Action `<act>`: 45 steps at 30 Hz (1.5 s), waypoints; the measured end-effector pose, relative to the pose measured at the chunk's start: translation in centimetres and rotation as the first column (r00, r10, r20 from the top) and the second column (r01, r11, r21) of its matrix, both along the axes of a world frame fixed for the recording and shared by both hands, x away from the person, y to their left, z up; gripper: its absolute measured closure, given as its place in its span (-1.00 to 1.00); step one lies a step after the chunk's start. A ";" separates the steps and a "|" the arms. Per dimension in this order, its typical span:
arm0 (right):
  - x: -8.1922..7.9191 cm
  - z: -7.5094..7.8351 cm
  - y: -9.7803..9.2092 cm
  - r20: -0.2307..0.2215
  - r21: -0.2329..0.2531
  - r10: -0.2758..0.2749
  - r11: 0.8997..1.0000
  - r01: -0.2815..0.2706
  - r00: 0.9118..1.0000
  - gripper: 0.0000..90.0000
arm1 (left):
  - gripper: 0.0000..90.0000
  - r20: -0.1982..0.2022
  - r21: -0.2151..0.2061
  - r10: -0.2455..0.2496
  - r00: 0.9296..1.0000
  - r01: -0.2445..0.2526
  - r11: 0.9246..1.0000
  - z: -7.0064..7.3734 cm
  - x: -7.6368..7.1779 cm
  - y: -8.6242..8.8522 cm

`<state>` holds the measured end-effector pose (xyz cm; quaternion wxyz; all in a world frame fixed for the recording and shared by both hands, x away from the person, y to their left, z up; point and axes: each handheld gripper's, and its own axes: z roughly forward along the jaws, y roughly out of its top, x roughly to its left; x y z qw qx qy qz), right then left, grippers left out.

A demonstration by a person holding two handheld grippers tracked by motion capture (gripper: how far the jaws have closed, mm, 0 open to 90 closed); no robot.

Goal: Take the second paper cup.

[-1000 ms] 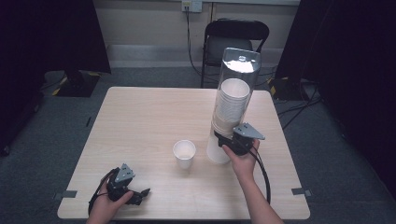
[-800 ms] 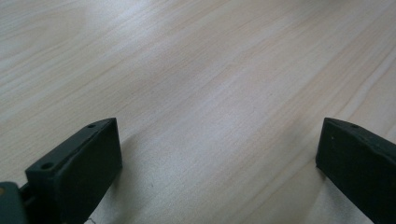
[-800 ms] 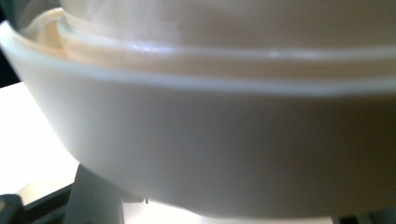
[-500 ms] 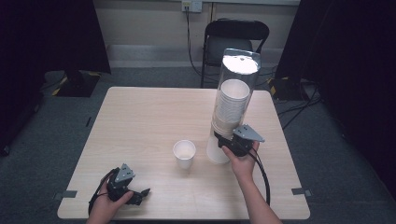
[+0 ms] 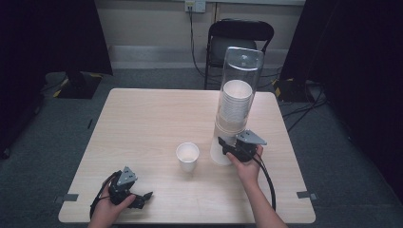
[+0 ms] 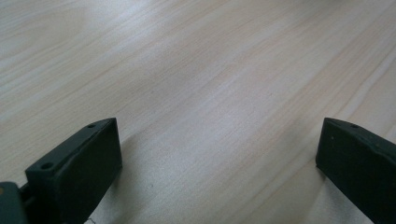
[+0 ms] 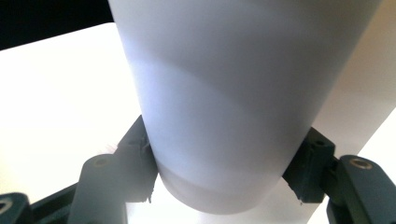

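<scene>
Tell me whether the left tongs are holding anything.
No. The left tongs are open, with only bare table between the jaws.

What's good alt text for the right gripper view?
The right gripper has its two black jaws clamped on the lower end of a white paper cup that tapers toward them. Pale table lies behind.

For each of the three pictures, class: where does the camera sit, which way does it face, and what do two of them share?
High view: above the person's side, looking forward and down on the table; both forearms, left gripper, right gripper.
Left gripper view: on the left gripper, facing bare tabletop; jaws apart.
Right gripper view: on the right gripper, facing the bottom cup.
Shared: high and right gripper views show the bottom cup.
</scene>
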<state>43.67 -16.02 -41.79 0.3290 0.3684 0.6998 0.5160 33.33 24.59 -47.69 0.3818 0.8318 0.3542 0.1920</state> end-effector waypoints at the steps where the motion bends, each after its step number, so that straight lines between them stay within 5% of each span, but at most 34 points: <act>1: 0.0 0.0 0.0 -0.003 -0.002 0.002 1.000 -0.002 1.000 -0.18 | -1.00 0.001 0.000 0.000 1.000 0.000 1.000 0.0 0.0 0.0; 15: 0.0 -0.6 0.0 0.038 0.011 0.002 1.000 -0.002 0.999 -0.17 | -1.00 0.000 0.001 0.000 1.000 0.000 1.000 0.0 0.0 0.0; 18: 0.1 -0.8 0.2 0.004 0.013 -0.001 1.000 0.001 1.000 -0.17 | -1.00 0.000 0.000 0.000 1.000 0.000 1.000 0.0 0.0 0.0; 19: 0.7 -3.4 0.4 -0.161 -0.207 -0.024 0.978 -0.010 0.987 -0.17 | -1.00 0.002 0.002 -0.001 1.000 0.001 1.000 0.0 0.0 0.0; 20: 0.7 -3.4 0.4 -0.161 -0.207 -0.024 0.978 -0.010 0.987 -0.17 | -1.00 0.002 0.002 -0.001 1.000 0.001 1.000 0.0 0.0 0.0; 21: 0.1 -3.4 0.3 -0.054 -0.199 -0.030 0.980 0.019 0.998 -0.17 | -1.00 -0.001 0.003 0.000 1.000 0.000 1.000 0.0 -0.1 0.0; 22: -0.1 -3.2 0.0 -0.076 -0.034 0.012 0.999 -0.014 0.997 -0.17 | -1.00 0.000 0.002 0.000 1.000 0.000 1.000 0.0 -0.1 0.0; 24: -0.3 -2.7 0.3 -0.073 -0.088 0.021 0.996 -0.027 0.997 -0.18 | -1.00 0.001 0.002 -0.001 1.000 0.001 1.000 0.0 0.0 0.0; 27: 0.2 -3.3 -0.4 -0.149 -0.104 0.034 0.993 -0.049 0.988 -0.19 | -1.00 -0.002 0.006 -0.001 1.000 0.001 1.000 0.0 0.0 0.0; 31: 0.1 -3.3 -1.1 -0.171 -0.131 0.039 0.989 -0.062 0.984 -0.19 | -1.00 -0.002 0.004 0.000 1.000 0.000 1.000 0.0 0.0 0.0; 45: -1.2 -3.5 -3.6 -0.219 -0.147 0.024 0.987 -0.058 0.975 -0.20 | -1.00 -0.001 0.002 0.001 1.000 -0.001 1.000 0.0 0.0 0.0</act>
